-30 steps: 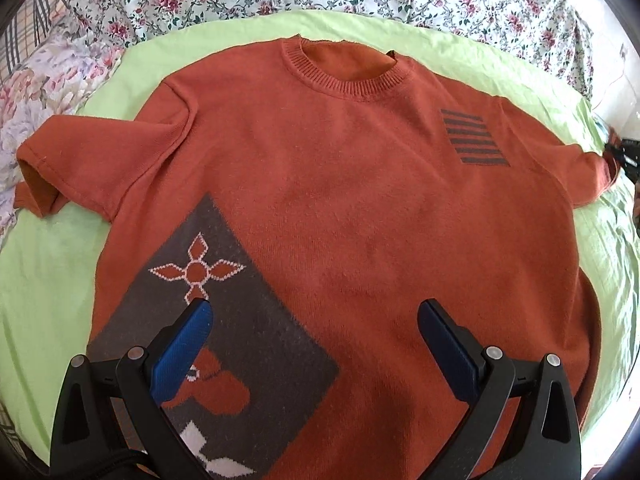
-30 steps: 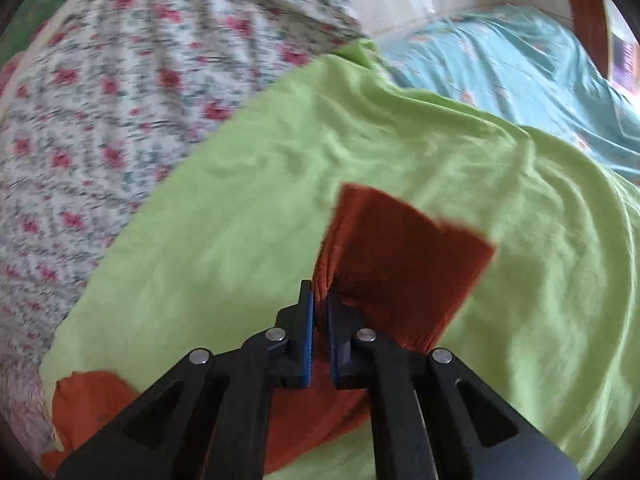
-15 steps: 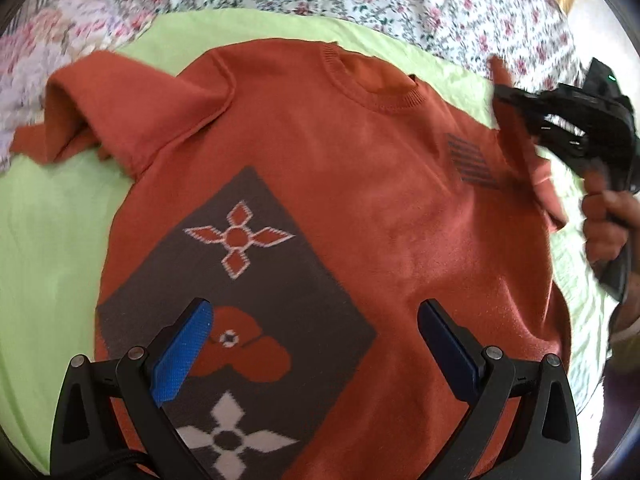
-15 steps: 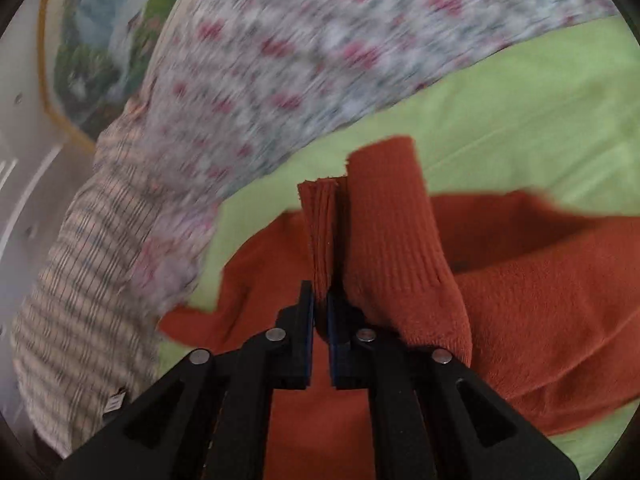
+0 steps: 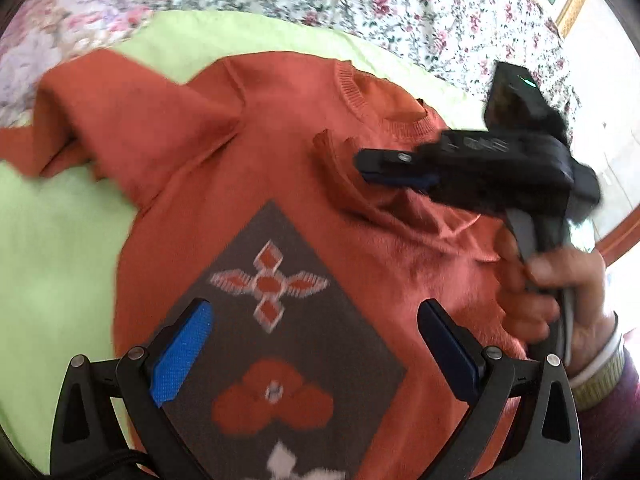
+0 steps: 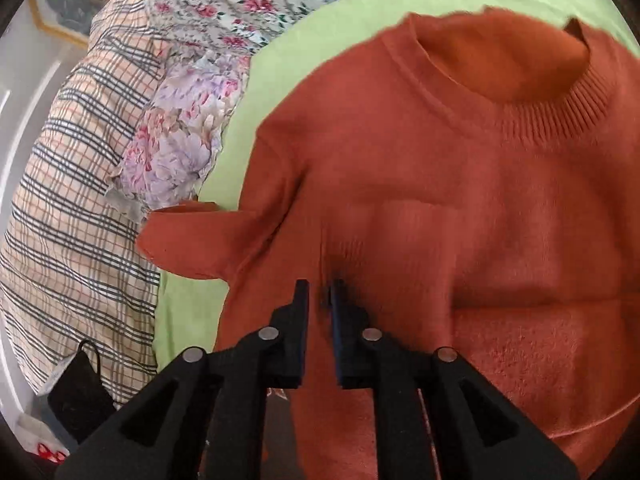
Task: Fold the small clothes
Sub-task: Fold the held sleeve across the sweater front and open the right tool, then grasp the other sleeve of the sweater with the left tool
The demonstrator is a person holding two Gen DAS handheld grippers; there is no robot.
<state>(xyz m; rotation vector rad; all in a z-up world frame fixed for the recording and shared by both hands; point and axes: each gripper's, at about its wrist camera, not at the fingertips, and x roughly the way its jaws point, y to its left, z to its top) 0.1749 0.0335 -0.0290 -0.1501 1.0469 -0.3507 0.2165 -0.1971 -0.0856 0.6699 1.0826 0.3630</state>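
An orange knit sweater (image 5: 280, 168) with a grey patterned panel (image 5: 288, 320) lies face up on a green sheet (image 5: 52, 240). My left gripper (image 5: 316, 344) is open and empty above the panel. My right gripper (image 6: 319, 300) is shut on the sweater's right sleeve (image 5: 344, 176), which is folded inward over the chest; it also shows in the left wrist view (image 5: 396, 168). The other sleeve (image 6: 192, 240) lies spread out to the side. The collar (image 6: 500, 60) shows in the right wrist view.
Floral bedding (image 5: 360, 0) lies beyond the green sheet. A plaid cloth (image 6: 68, 200) and a flowered pillow (image 6: 180, 136) lie to the left in the right wrist view. A black face mask (image 6: 80, 392) lies at the lower left.
My right gripper has carried the right sleeve inward across the chest, folding it over the sweater. My left gripper has shifted slightly closer over the grey panel and stays open.
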